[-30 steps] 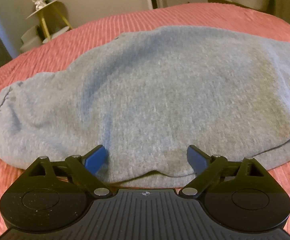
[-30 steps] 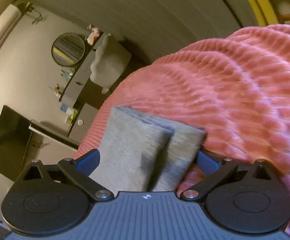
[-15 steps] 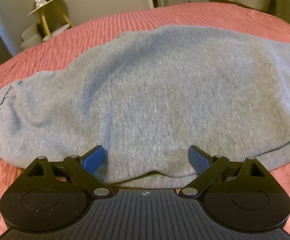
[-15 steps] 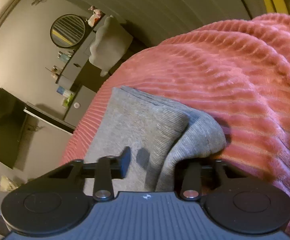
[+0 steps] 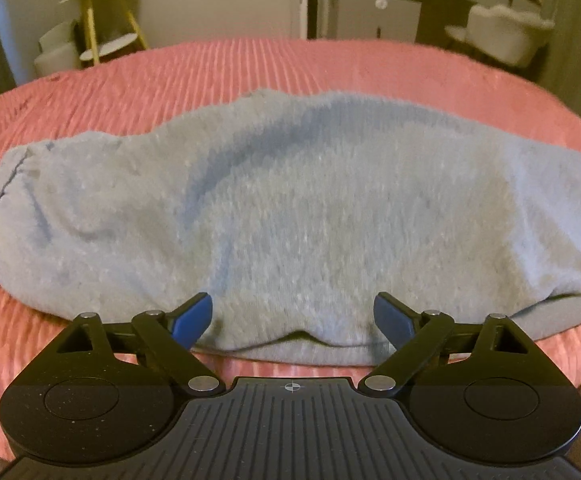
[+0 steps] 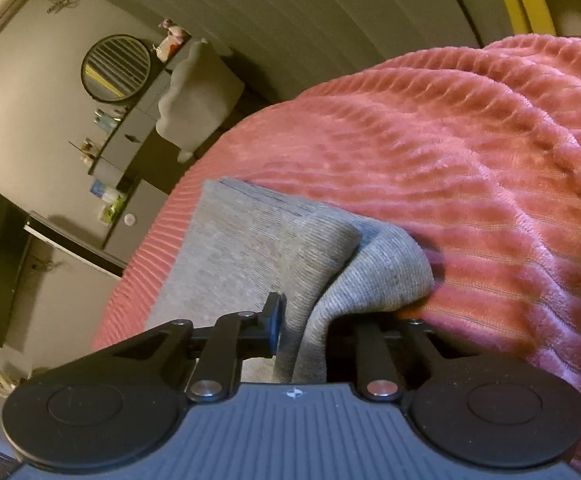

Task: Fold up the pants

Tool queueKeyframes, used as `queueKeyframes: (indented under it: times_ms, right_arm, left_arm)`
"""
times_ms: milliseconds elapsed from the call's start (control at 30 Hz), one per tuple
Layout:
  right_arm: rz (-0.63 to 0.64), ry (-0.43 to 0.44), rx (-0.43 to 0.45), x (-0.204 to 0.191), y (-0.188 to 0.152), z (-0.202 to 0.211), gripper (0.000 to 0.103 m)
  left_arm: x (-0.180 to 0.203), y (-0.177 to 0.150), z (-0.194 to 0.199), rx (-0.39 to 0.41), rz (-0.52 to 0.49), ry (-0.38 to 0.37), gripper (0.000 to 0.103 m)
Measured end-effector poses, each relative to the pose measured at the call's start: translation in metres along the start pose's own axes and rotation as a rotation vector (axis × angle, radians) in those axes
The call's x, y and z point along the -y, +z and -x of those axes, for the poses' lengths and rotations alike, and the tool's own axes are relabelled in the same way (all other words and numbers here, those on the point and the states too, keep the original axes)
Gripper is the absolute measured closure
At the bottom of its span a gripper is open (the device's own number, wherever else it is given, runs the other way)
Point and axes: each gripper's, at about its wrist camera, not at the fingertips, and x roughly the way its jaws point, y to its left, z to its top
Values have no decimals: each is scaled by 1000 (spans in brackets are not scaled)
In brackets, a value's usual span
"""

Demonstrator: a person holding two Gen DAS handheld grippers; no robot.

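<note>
In the left wrist view, the grey pants lie spread across a pink ribbed bedspread, slightly blurred. The left gripper hangs over their near hem, its blue pads spread wide and apparently clear of the cloth.

In the right wrist view, the right gripper has just been closing and now pinches a bunched fold at the leg ends of the pants, which rest on the bedspread.
</note>
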Motion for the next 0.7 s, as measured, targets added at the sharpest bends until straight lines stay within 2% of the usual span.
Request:
queueKeyframes:
  times_ms: [100, 200, 300, 400, 467, 500, 567, 633, 700]
  right_arm:
    - [-4, -6, 2, -2, 0, -2, 86]
    - [-3, -15, 9, -6, 1, 2, 92]
    - [97, -24, 42, -31, 1, 14, 93]
    - [322, -5, 72, -87, -8, 31, 93]
    - [498, 40, 100, -134, -24, 49, 94]
    - [622, 89, 109, -165, -40, 62, 93]
    - [838, 175, 108, -215, -81, 81, 93]
    - [1000, 288, 27, -251, -129, 92, 93]
    - [1210, 389, -72, -275, -196, 94, 93]
  left_arm:
    - [-6, -3, -2, 29, 10, 19, 10]
    - [-11, -8, -10, 18, 37, 38, 10]
    - [-17, -8, -17, 13, 54, 37, 11]
    - [-25, -8, -19, 23, 96, 28, 11]
    - [-30, -7, -16, 32, 119, 24, 11]
    - [-31, -7, -14, 40, 129, 18, 11]
    - [-35, -7, -9, 63, 151, 14, 11]
    - [-40, -6, -4, 82, 178, 18, 11]
    - [-45, -6, 1, 97, 211, 24, 11]
